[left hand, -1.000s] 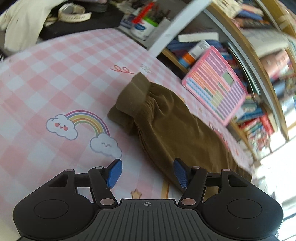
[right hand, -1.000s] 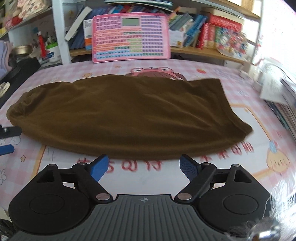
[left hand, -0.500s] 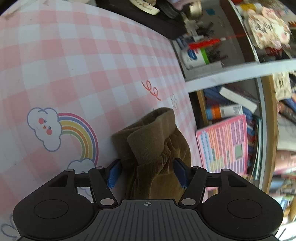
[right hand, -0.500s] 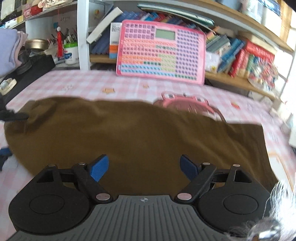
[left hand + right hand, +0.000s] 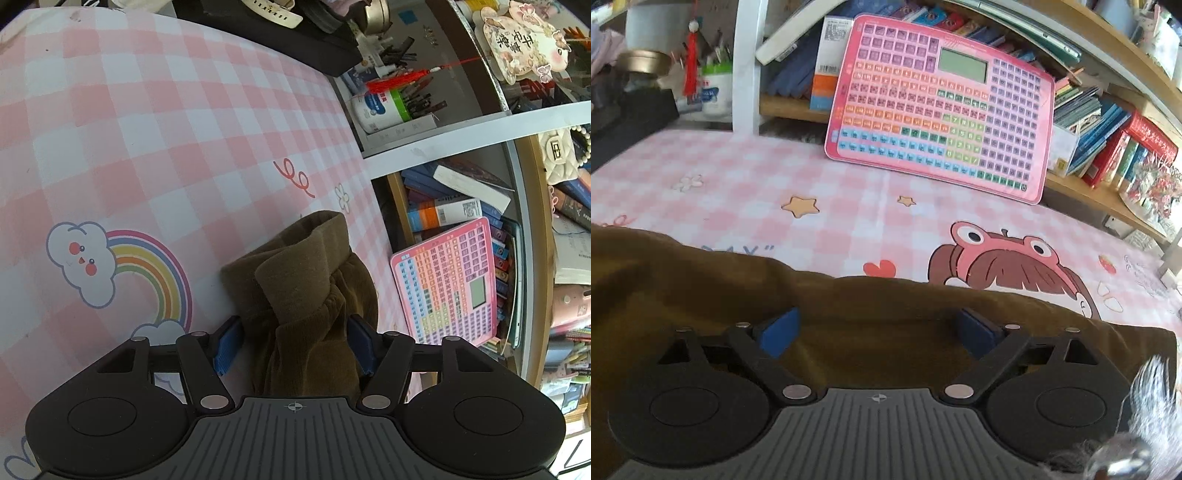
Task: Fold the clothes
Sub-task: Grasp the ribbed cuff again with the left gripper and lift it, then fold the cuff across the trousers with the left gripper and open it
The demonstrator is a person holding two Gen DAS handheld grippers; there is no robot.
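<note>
Trousers (image 5: 306,295) of brown cloth lie on the pink checked desk (image 5: 147,147), and both grippers have now come over them, left gripper (image 5: 293,345) around the cuffed end, right gripper (image 5: 877,330) above the middle, fingers apart, so I judge grasping comes next.

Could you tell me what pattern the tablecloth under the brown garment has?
Pink-and-white checks with cartoon prints, on the tablecloth; clearest in the left wrist view.

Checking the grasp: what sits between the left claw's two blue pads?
In the left wrist view, the bunched cuffed end of the brown garment lies between the open left claw pads.
</note>
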